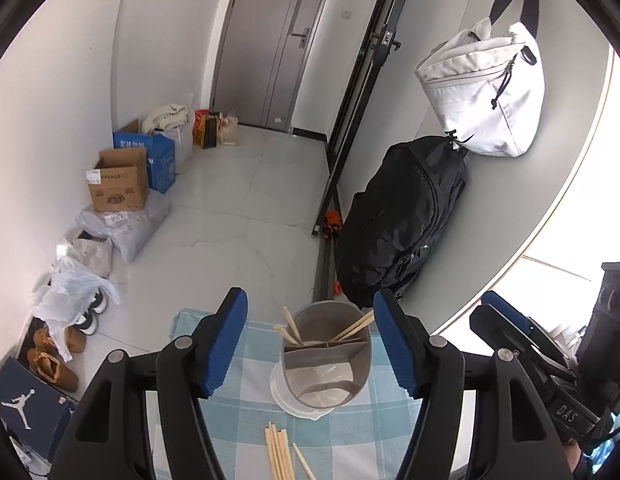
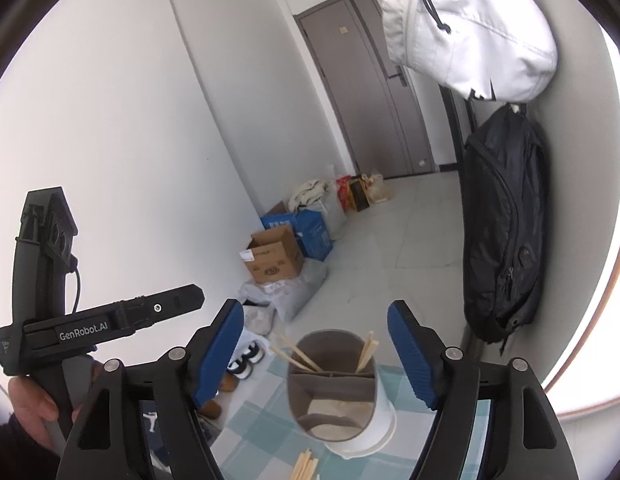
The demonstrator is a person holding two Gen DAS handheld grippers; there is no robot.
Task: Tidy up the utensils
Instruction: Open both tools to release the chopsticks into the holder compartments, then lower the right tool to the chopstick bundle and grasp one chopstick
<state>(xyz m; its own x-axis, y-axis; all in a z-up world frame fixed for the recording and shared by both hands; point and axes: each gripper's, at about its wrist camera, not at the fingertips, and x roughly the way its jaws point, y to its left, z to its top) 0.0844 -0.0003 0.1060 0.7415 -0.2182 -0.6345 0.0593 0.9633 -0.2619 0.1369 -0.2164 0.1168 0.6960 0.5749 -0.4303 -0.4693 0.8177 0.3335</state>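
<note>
A round grey utensil holder [image 1: 324,360] with inner dividers stands on a blue-and-white checked cloth [image 1: 237,408]. Wooden chopsticks [image 1: 290,330] stick out of its far compartments, some to the left and some to the right [image 1: 354,329]. Several loose chopsticks [image 1: 279,454] lie on the cloth in front of it. My left gripper [image 1: 312,344] is open and empty, its blue pads on either side of the holder. My right gripper [image 2: 316,354] is open and empty above the same holder [image 2: 334,388]; loose chopsticks [image 2: 303,466] show below it.
The table stands over a tiled floor with cardboard boxes [image 1: 117,180], plastic bags [image 1: 121,224] and shoes [image 1: 53,360] along the left wall. A black backpack [image 1: 398,220] and a white bag [image 1: 486,88] hang on the right wall. The other gripper [image 2: 101,324] shows at left in the right wrist view.
</note>
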